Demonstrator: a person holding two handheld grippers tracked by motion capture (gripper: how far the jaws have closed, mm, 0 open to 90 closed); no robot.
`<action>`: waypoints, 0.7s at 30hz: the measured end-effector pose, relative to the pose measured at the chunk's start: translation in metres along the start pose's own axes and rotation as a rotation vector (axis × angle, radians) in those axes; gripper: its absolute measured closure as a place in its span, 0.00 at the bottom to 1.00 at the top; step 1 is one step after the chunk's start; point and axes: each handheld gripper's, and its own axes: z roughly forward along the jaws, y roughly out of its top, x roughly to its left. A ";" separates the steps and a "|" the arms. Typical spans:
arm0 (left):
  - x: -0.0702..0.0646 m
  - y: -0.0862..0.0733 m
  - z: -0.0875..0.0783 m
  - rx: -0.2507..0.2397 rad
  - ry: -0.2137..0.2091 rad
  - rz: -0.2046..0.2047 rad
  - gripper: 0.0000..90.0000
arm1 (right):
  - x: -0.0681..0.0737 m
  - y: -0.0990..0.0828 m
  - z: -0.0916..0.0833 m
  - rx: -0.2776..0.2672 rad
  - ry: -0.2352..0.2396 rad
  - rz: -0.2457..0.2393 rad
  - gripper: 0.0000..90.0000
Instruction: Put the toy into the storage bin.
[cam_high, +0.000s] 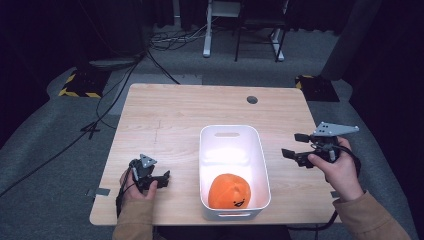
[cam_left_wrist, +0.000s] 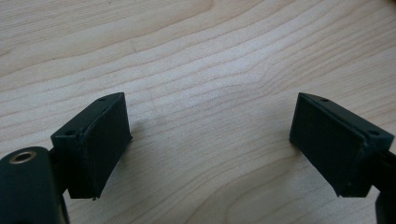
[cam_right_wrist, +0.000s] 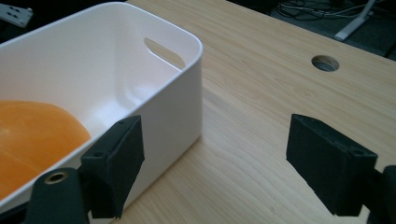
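Note:
A white plastic bin (cam_high: 206, 150) stands in the middle of the wooden table (cam_high: 165, 115). An orange plush toy (cam_high: 229, 191) with a small black face lies in its near end. My left gripper (cam_high: 162, 180) rests low over the table left of the bin, open, with bare wood between its jaws (cam_left_wrist: 210, 135). My right gripper (cam_high: 295, 145) is held above the table right of the bin, open and empty. In the right gripper view the bin's wall (cam_right_wrist: 173, 107) is just beside the left jaw, with the toy (cam_right_wrist: 32, 140) inside, and the gripper (cam_right_wrist: 215, 158) spans bare wood.
A round cable hole (cam_high: 252, 99) is in the table's far right part, also the hole (cam_right_wrist: 325, 63) ahead of the right gripper. Cables (cam_high: 120, 85) and a desk's legs (cam_high: 207, 30) stand on the floor beyond the table.

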 end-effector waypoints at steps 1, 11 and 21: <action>0.000 0.000 0.000 0.000 0.002 0.001 0.14 | -0.003 -0.002 0.000 0.002 -0.007 0.008 0.22; 0.001 0.001 0.001 0.000 -0.008 0.001 0.13 | -0.027 -0.029 0.005 0.025 -0.049 0.045 0.19; 0.001 0.001 0.001 0.002 -0.013 -0.001 0.13 | -0.045 -0.061 0.015 0.048 -0.082 0.092 0.19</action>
